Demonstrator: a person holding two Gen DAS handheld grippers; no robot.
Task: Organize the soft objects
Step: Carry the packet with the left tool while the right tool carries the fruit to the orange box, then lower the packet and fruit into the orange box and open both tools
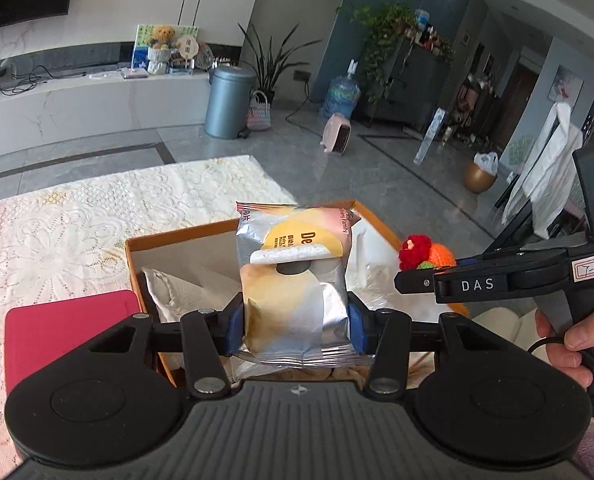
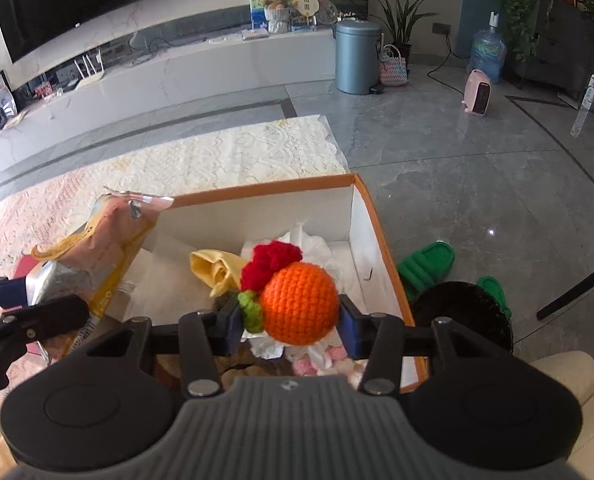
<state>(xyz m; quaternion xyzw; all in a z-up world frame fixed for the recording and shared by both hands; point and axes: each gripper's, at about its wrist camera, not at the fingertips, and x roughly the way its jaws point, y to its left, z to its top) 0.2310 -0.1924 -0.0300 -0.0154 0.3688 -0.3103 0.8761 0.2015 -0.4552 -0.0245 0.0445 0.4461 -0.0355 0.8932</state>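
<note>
My left gripper (image 1: 295,326) is clamped: both blue pads press the sides of the snack packet (image 1: 293,280), which stands upright between them. Fingers level, pointing forward over the near edge of the orange-rimmed box (image 1: 177,236).

My right gripper (image 2: 291,320) is likewise clamped, blue pads squeezing the crocheted orange ball (image 2: 299,302) from either side. It is held above the near right part of the box, fingers level.

In the left wrist view, my right hand (image 1: 569,336) wraps the right gripper's handle, fingers curled around the grip, to the right of the box. The two grippers sit side by side, apart, left one nearer the box's left wall.
</note>
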